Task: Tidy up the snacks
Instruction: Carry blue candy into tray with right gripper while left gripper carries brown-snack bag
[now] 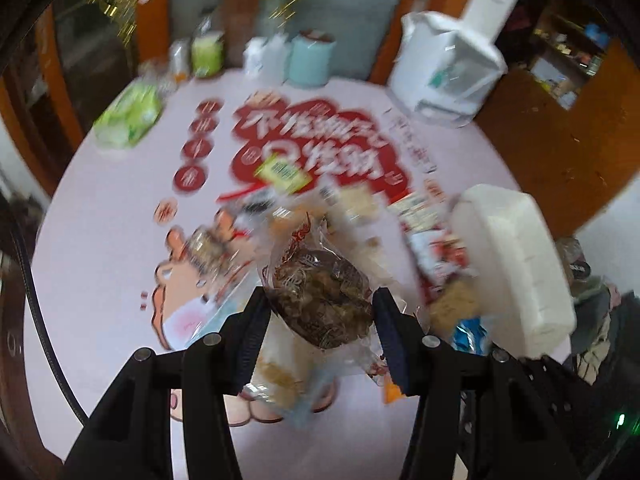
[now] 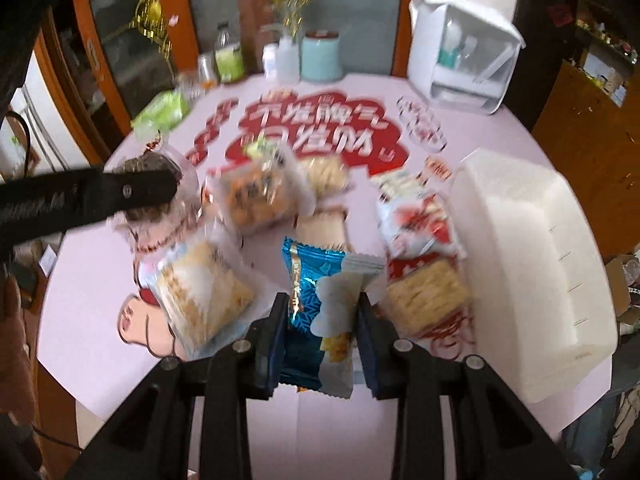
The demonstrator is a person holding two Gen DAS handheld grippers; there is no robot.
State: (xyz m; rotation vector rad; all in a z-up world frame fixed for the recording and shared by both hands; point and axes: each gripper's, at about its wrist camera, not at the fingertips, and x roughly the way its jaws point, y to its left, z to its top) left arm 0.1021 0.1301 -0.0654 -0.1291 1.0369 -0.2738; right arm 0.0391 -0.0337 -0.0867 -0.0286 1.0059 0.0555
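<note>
My left gripper [image 1: 322,300] is shut on a clear packet of dark brown snack [image 1: 316,276], held above the table. In the right wrist view one of its fingers [image 2: 136,190] lies across that packet [image 2: 156,216] at the left. My right gripper [image 2: 323,304] is shut on a blue and white snack packet [image 2: 310,276], also lifted. Several more packets lie on the pink printed table [image 2: 80,320]: a cracker packet [image 2: 204,292], an orange-brown one [image 2: 256,196], red and white ones [image 2: 416,224]. A white plastic bin [image 2: 532,264] stands at the right, also seen as the bin [image 1: 516,264].
At the table's back stand a teal canister [image 2: 320,56], bottles [image 2: 228,56] and a white lidded appliance [image 2: 464,52]. A green tissue pack [image 1: 128,116] lies at the back left. A person's hand [image 2: 12,320] shows at the left edge. Both views are motion-blurred.
</note>
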